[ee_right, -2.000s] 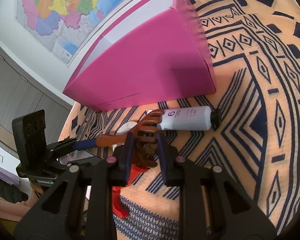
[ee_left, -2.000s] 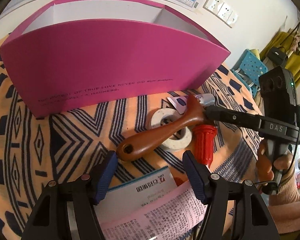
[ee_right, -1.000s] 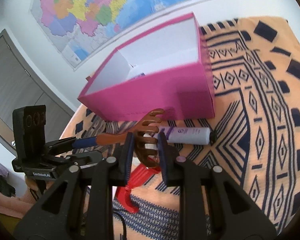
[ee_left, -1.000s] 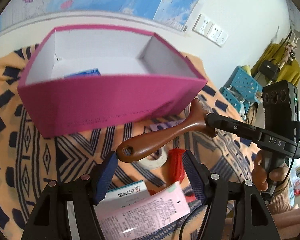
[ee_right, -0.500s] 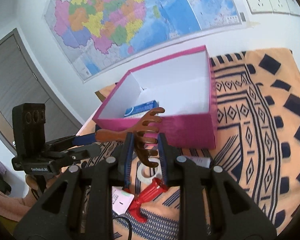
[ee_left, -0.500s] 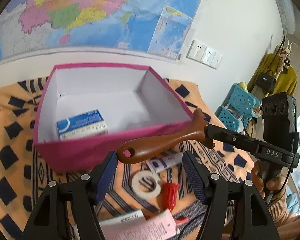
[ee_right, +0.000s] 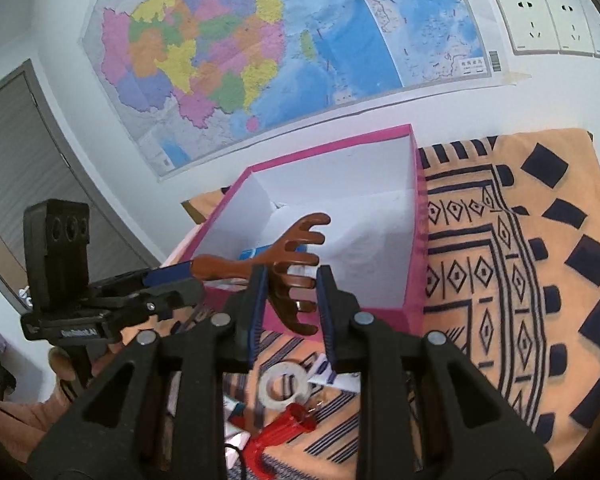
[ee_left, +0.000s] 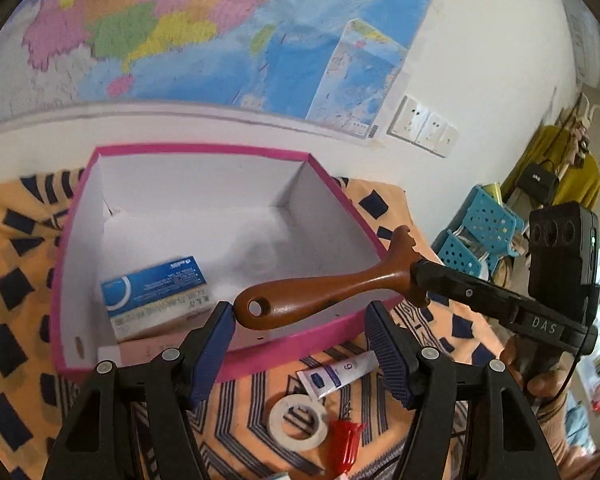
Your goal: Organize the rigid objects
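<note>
My right tool (ee_right: 290,298) clamps the brown comb (ee_right: 296,264) by its teeth above the pink box (ee_right: 418,240); my left tool (ee_left: 300,332) gapes half-wide, the handle end between its fingers, unpinched.

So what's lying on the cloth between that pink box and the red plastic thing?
In the left wrist view, a white tube and a tape ring lie between the pink box and the red plastic piece.

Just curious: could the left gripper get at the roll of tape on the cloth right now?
Probably yes: the left gripper is open and empty, and the tape roll lies uncovered on the cloth just below it.
</note>
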A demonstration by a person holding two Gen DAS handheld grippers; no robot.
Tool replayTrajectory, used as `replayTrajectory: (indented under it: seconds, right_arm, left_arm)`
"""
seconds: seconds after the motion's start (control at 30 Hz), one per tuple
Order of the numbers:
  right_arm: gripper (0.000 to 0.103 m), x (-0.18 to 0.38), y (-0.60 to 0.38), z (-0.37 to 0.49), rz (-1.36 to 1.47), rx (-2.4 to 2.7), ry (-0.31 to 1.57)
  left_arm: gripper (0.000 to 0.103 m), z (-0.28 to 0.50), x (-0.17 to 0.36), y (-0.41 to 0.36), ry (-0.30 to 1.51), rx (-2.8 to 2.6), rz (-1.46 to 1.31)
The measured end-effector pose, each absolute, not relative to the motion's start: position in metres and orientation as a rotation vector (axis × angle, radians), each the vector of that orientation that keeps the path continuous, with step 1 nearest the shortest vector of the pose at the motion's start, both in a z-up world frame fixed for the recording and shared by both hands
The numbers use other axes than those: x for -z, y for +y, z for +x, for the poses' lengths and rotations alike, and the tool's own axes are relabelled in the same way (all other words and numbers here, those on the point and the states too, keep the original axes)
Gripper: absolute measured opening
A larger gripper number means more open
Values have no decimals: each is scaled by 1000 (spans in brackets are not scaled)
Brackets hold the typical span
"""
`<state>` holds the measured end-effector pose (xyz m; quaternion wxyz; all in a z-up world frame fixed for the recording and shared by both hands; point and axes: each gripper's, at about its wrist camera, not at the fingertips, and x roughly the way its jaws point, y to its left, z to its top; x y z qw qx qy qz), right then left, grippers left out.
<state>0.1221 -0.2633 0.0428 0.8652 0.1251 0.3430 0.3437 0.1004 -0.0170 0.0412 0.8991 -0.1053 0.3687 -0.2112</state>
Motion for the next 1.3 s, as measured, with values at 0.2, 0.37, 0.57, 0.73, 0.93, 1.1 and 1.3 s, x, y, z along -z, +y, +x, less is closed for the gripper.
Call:
replayTrajectory:
  seconds: [0.2, 0.37, 0.57, 0.73, 0.93, 1.1, 1.3]
  right_arm:
    - [28, -34, -262, 139, 262, -706, 756]
    - [28, -24, -259, 148, 266, -684, 791]
    - [32, -17, -253, 156, 238, -642, 841]
    - [33, -16, -252, 156, 212, -598, 836]
    - [33, -20, -258, 146, 212, -595, 814]
    - [33, -26, -265, 129, 227, -642, 787]
    - [34, -28, -270, 106, 258, -696, 773]
  left_arm:
    - [68, 119, -30, -19, 797, 421, -225]
    - [68, 132, -19, -18, 833, 423, -236]
    - [68, 140, -11, -24, 852, 396, -206]
    - [68, 143, -8, -26, 852, 369, -187]
    - [68, 128, -12, -24, 809, 363, -146]
    - [69, 98, -22, -25, 742, 376, -87]
    - [70, 64, -29, -26, 695, 406, -78]
